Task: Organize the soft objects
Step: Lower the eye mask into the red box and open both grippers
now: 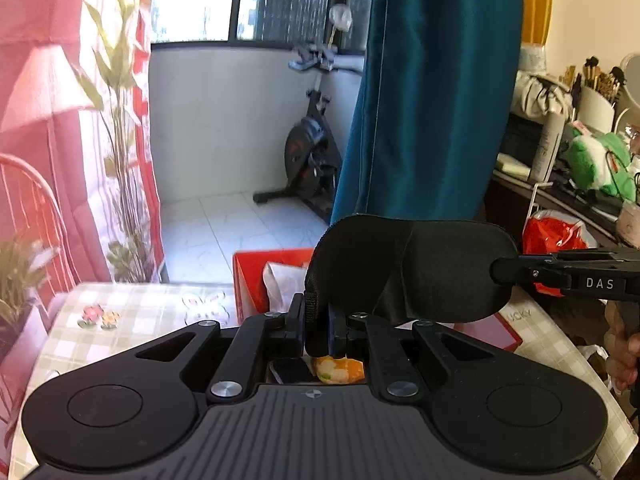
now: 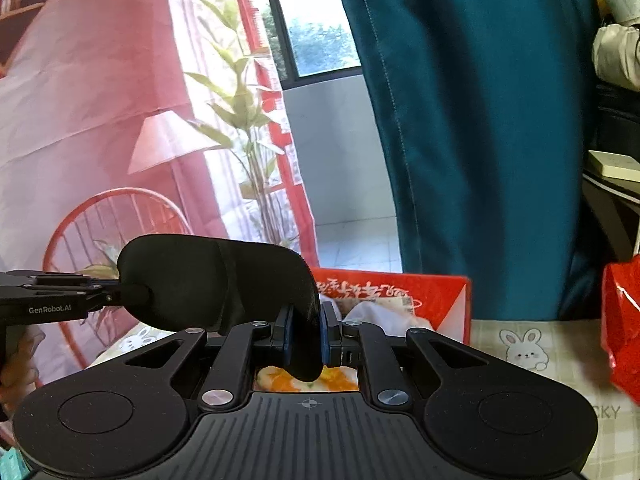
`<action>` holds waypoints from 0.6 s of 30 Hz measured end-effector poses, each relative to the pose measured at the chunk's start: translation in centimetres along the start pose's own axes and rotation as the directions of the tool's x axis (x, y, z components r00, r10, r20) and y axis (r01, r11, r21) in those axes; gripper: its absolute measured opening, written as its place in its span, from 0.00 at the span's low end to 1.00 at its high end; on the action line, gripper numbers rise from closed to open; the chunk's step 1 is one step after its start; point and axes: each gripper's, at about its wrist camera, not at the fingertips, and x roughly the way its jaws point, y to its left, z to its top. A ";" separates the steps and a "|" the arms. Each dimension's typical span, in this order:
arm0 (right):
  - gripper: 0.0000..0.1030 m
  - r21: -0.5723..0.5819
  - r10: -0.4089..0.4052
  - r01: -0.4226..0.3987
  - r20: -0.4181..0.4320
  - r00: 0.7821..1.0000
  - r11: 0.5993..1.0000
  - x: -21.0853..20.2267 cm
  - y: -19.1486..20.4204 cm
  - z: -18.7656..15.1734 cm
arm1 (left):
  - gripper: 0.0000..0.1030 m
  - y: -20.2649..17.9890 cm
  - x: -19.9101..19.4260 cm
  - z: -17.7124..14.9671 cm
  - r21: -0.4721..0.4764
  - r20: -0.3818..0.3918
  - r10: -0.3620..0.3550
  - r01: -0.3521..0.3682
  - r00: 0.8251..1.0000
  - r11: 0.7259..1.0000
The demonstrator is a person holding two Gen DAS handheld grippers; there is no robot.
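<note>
Left wrist view: jaws nearly shut on the left gripper (image 1: 320, 330), pinching the left end of a black padded eye mask (image 1: 412, 268) by its strap edge. Smooth, matte, moulded into two shallow eye cups with a crease between them; stretched level to the right of the jaws. Far end pinched by the right gripper (image 1: 500, 272), coming in from the right edge, jaws closed on the fabric. Just beyond the jaws, an open red box (image 1: 272, 272) with white stuffing, on a checked tablecloth (image 1: 140, 320). Below the jaws, a scrap of orange patterned cloth (image 1: 340, 370). Far right, a cluttered shelf with a green plush toy (image 1: 596, 160). Beyond the table edge, open tiled floor and an exercise bike (image 1: 312, 152).

Right wrist view: jaws of the right gripper (image 2: 306, 338) closed almost fully on the mask's (image 2: 212, 280) right end, a rounded lobe hanging down between them. Left gripper (image 2: 132, 294) clamped on the far end, left of the jaws. Same red box (image 2: 440, 300) straight ahead, its gold lettering visible only here. Rabbit print on the tablecloth (image 2: 560, 344), right of the jaws, beside a red bag (image 2: 624, 320) at the frame edge. Teal curtain (image 2: 460, 120) close behind the box.
</note>
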 end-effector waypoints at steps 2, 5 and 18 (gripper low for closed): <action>0.12 0.011 -0.016 0.016 -0.023 1.000 1.000 0.8 -0.5 0.1 | 0.11 0.3 1.1 -0.1 -0.010 -0.047 -0.001 0.000 0.999 1.000; 0.12 0.030 -0.024 0.026 -0.069 0.997 0.999 2.1 -1.3 -0.5 | 0.12 0.9 2.7 -0.9 -0.019 -0.131 -0.002 0.000 0.991 1.000; 0.16 0.079 -0.122 0.155 -0.319 0.940 0.985 7.7 -3.3 -4.0 | 0.12 1.4 9.4 -2.2 -0.059 -0.330 0.013 -0.035 0.944 0.998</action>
